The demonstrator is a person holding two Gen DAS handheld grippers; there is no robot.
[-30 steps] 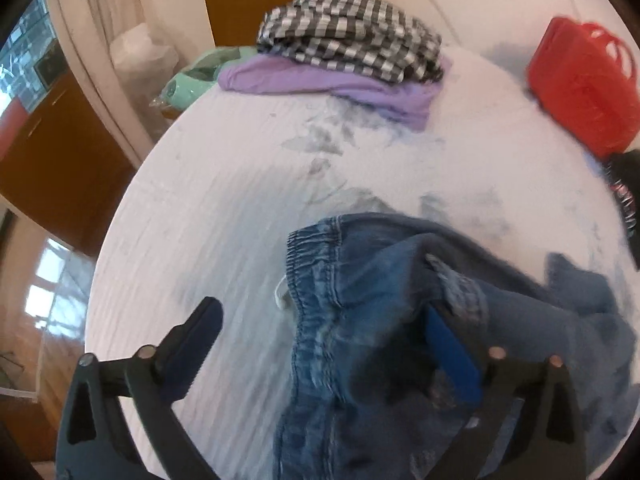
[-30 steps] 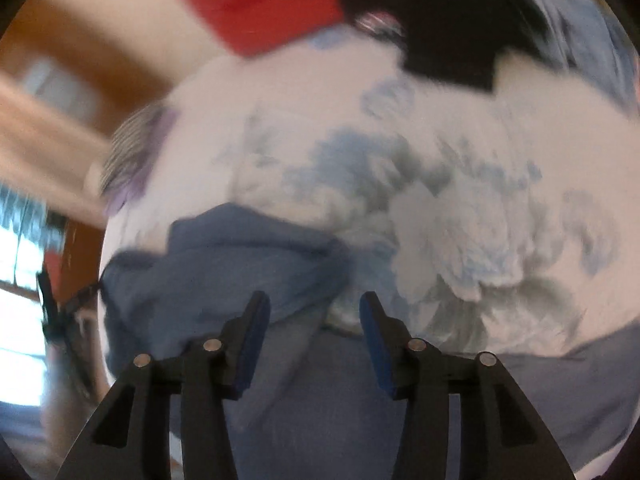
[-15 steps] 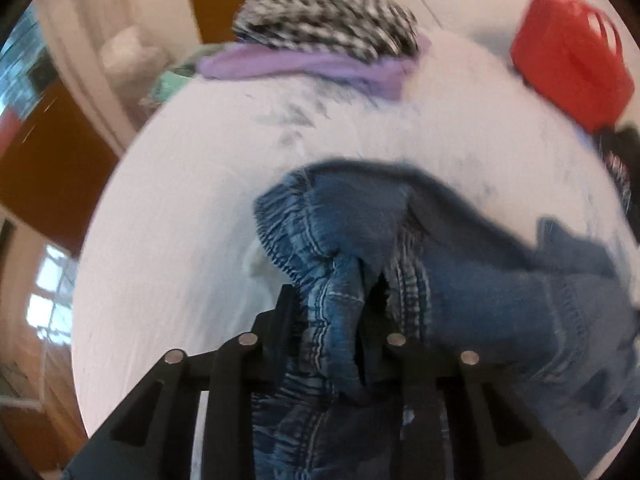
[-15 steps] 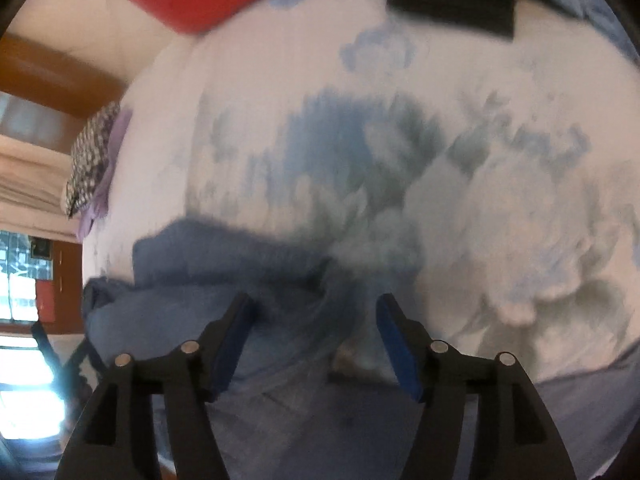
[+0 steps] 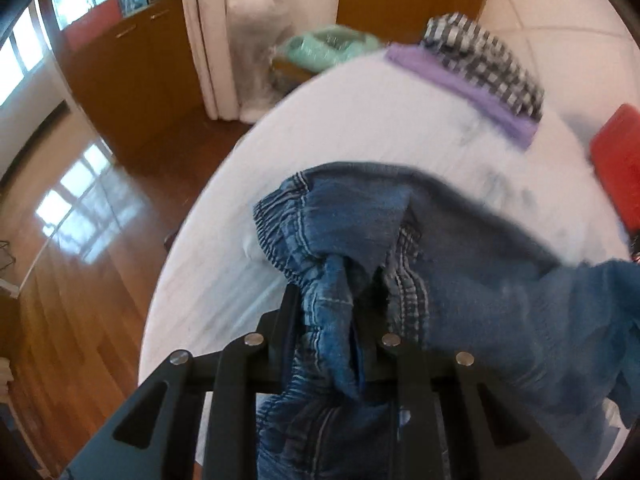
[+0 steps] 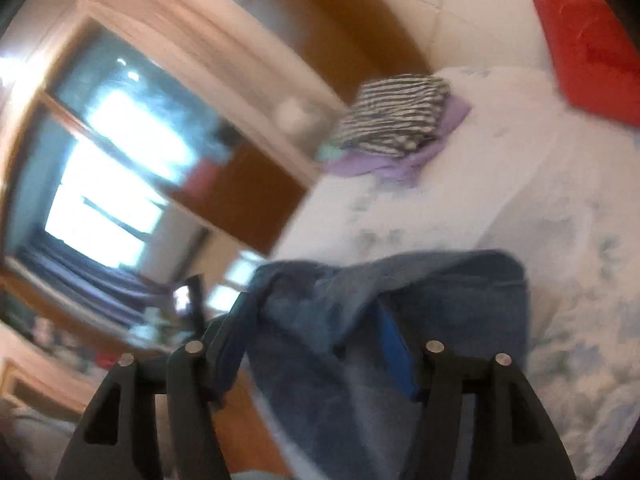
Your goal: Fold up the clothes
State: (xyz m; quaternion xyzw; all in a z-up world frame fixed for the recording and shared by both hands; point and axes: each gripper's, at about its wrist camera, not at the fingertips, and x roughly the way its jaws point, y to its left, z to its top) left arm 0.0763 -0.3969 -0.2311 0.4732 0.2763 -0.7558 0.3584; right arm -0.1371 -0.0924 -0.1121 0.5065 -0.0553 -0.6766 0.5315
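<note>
Red bag (image 5: 618, 172), perhaps; wooden floor (image 5: 80, 240).

You are working in a bedroom of a home. The bed (image 5: 360, 112) carries a white sheet with a pale blue floral print, visible in the right wrist view. Folded clothes are stacked at its far edge: a checked garment (image 5: 484, 64) on top of a purple garment (image 5: 460, 80). A red bag (image 6: 592, 44) lies at the bed's far side. The floor (image 5: 80, 240) is polished wood and reflects the window light. Wooden cabinets (image 5: 132, 60) line the wall below a window (image 6: 116, 184). A pale curtain (image 5: 204, 32) hangs beside the cabinets. Denim jeans (image 5: 400, 248) lie on the bed.
</note>
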